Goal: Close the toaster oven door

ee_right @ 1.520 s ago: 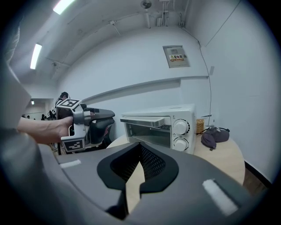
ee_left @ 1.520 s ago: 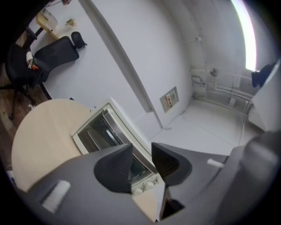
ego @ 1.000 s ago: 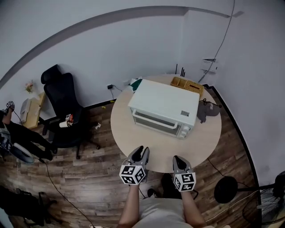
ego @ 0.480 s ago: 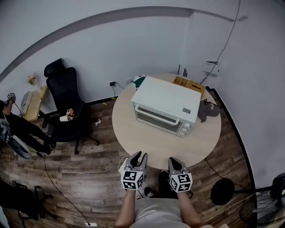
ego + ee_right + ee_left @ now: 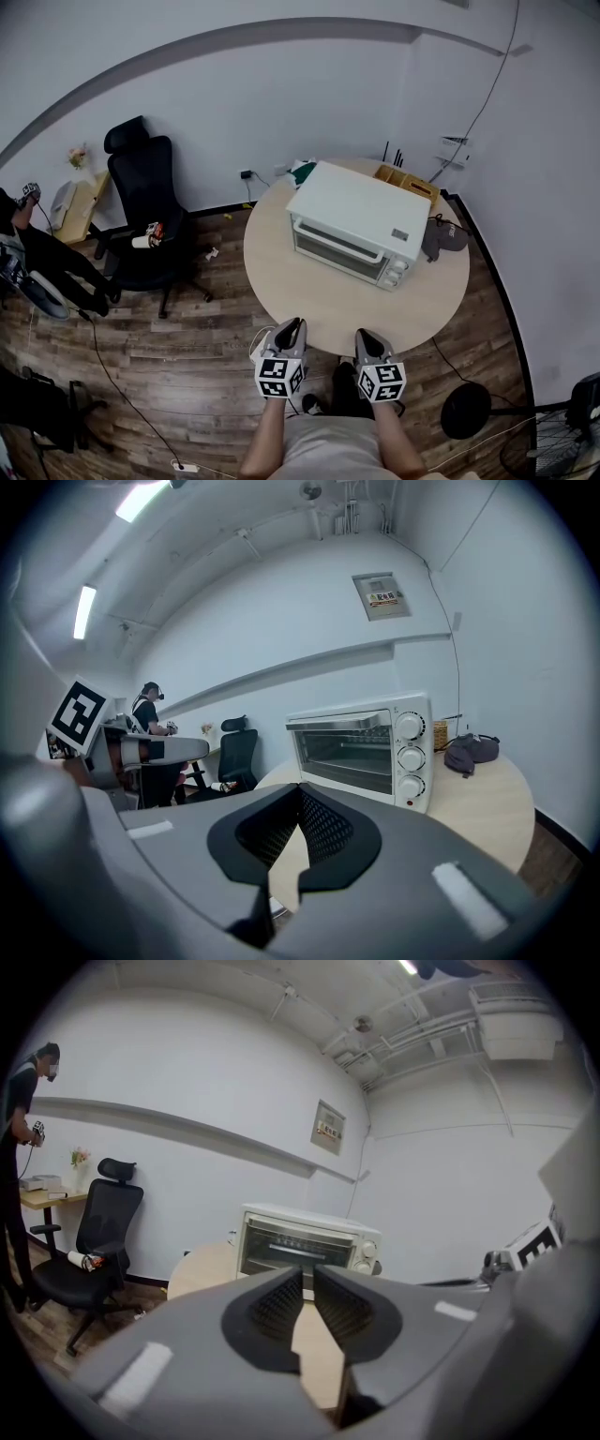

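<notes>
A white toaster oven (image 5: 361, 220) stands on the round wooden table (image 5: 319, 305), its glass door (image 5: 339, 247) upright against the front. Both grippers hang at the table's near edge, well short of the oven. My left gripper (image 5: 291, 327) has just been closing its jaws; a narrow gap remains and nothing is between them. In the left gripper view the oven (image 5: 305, 1241) shows beyond the left gripper (image 5: 308, 1275). My right gripper (image 5: 367, 338) is shut and empty. The right gripper view has the oven (image 5: 366, 747) ahead of the right gripper (image 5: 299, 793), knobs at its right.
A wooden basket (image 5: 409, 180) and a dark cap (image 5: 442, 238) sit on the table behind and right of the oven. A black office chair (image 5: 145, 211) stands to the left, a person (image 5: 21, 246) at the far left. A round black stand base (image 5: 466, 411) and cables lie on the floor.
The left gripper's jaws have narrowed from wide apart to a slim gap. Both grippers have drawn back slightly toward my body. The oven door looks the same throughout.
</notes>
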A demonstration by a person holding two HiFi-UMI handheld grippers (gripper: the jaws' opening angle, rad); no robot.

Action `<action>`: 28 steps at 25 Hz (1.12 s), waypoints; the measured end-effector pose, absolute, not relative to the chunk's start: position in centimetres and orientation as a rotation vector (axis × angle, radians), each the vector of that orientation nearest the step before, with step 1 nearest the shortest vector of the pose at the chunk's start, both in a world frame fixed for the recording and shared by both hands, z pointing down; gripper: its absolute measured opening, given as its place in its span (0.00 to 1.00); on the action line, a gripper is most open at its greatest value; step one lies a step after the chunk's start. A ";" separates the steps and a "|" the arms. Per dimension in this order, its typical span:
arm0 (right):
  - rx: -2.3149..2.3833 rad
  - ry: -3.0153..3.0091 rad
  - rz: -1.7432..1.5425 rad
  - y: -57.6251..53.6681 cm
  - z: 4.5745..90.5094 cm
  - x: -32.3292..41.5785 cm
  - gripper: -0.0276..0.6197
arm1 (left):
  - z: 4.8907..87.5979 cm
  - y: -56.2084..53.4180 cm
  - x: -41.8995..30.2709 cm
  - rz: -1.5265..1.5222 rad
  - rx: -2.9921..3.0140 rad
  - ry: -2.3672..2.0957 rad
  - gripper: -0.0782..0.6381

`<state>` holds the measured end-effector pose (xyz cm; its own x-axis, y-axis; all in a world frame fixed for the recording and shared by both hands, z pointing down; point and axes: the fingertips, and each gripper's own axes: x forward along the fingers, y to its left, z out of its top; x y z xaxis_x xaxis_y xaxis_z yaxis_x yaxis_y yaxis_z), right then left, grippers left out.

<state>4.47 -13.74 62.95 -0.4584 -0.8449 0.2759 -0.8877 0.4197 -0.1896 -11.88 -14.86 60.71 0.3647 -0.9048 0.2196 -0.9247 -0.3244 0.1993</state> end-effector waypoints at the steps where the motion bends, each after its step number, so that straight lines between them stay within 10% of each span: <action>1: 1.553 -2.528 0.470 -13.6 63.0 4.4 0.04 | 60.8 -14.8 -12.0 0.099 2.337 -1.626 0.23; 28: 1.572 -2.531 0.478 -13.2 62.8 4.9 0.04 | 60.7 -14.7 -10.7 0.087 2.388 -1.521 0.19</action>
